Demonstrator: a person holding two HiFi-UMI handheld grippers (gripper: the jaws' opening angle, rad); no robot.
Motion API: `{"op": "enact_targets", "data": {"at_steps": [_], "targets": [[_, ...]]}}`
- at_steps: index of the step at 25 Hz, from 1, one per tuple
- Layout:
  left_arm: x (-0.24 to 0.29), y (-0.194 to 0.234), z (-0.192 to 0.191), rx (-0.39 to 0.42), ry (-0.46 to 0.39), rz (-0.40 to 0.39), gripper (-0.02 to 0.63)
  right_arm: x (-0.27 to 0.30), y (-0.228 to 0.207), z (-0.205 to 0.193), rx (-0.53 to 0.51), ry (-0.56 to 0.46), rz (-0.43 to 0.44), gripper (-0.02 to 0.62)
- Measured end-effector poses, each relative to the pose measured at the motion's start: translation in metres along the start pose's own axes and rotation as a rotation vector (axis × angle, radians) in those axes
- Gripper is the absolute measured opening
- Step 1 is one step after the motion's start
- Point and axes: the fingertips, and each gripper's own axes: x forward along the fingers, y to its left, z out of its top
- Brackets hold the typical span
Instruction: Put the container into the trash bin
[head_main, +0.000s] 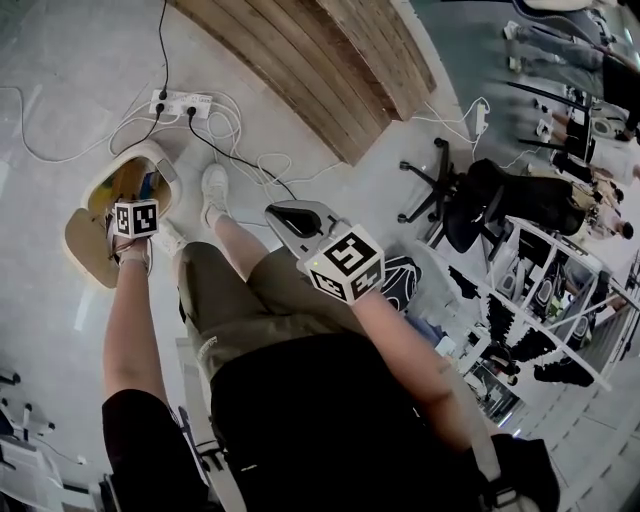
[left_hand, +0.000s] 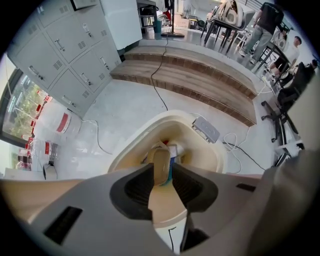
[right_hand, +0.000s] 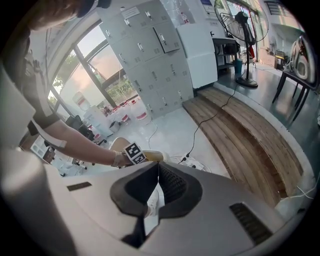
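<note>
Rubbish, white and blue scraps (left_hand: 176, 150), lies inside the cream, round-rimmed plastic trash bin (left_hand: 172, 117) on the floor at the far left. The left gripper (head_main: 134, 222) points down over the bin's mouth. Its jaws are spread wide, and the tan oblong container (left_hand: 161, 170) stands loose between their tips, above the scraps. The right gripper (right_hand: 159, 166), well to the right, has its jaws closed together on nothing.

Trash bin (left_hand: 215, 155) — cream rim, yellower inside. Container (left_hand: 160, 162): tan. Floor (left_hand: 125, 110) pale grey; step (left_hand: 200, 75) in brown plank stripes. Left tool (left_hand: 162, 175) grey with black pads; its cube (head_main: 135, 217) patterned in black-and-white squares. Shorts (head_main: 230, 290) olive, shoe (head_main: 214, 190) white — cable (left_hand: 159, 95) black.
</note>
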Motion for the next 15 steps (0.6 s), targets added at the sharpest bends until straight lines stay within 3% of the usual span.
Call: {"op": "enact_targets", "data": {"at_steps": [11,15], "targets": [[-0.037,0.000,0.013,-0.030,-0.095,-0.053,0.069,-0.011,0.029,0.011,-0.019,-0.049,-0.027,0.017],[-0.062,0.000,0.018,-0.029,-0.133,-0.093,0.009,-0.020,0.041,0.019,-0.017,-0.073,-0.042,0.017]]}}
